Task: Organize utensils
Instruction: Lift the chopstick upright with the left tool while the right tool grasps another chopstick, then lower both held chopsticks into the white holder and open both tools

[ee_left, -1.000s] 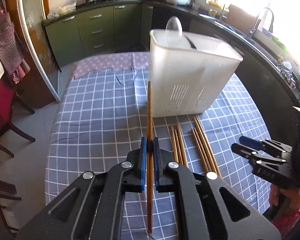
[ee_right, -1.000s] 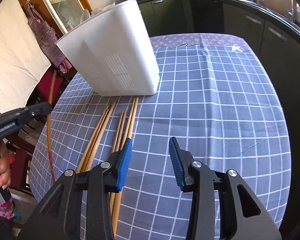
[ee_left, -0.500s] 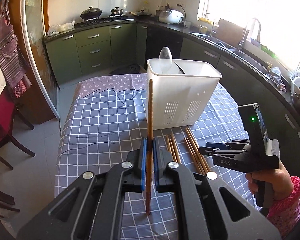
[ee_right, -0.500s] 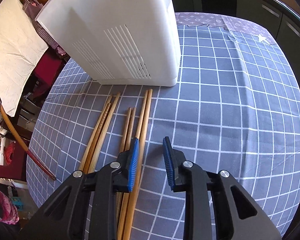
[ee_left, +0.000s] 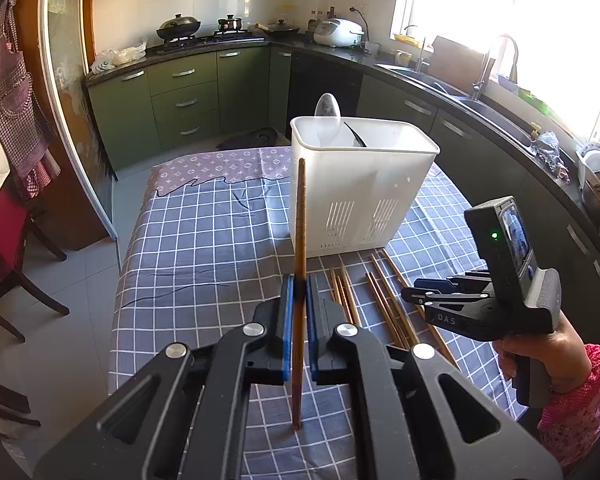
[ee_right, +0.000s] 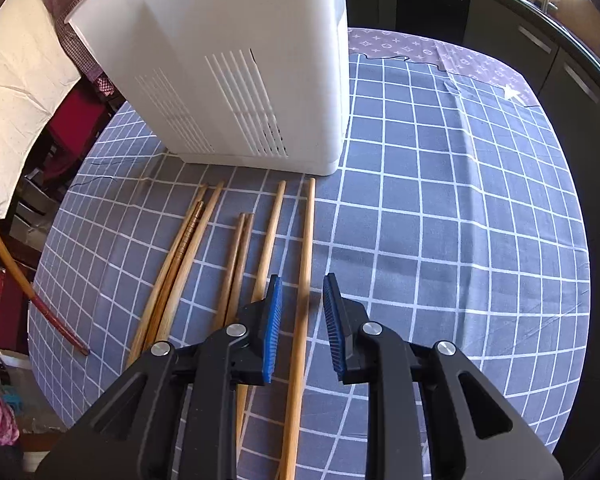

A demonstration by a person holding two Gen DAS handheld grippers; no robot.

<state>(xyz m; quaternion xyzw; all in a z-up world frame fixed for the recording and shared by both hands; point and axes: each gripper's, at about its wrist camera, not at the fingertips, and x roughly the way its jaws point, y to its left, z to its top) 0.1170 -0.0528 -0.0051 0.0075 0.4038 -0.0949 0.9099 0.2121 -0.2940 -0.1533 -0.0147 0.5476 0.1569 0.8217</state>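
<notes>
In the left wrist view our left gripper fills the lower centre of the frame, its blue-padded fingers pinching a single long chopstick that stands nearly upright, its dark end low in the frame. Above it, at centre, stands the white utensil holder on the checked desk, with a spoon poking out of its far corner.

In the right wrist view our right gripper sits at lower centre with its fingers spread apart, straddling the rightmost chopstick without touching it. The other loose chopsticks lie to the left of it, pointing toward the holder's slotted wall in the upper middle.
</notes>
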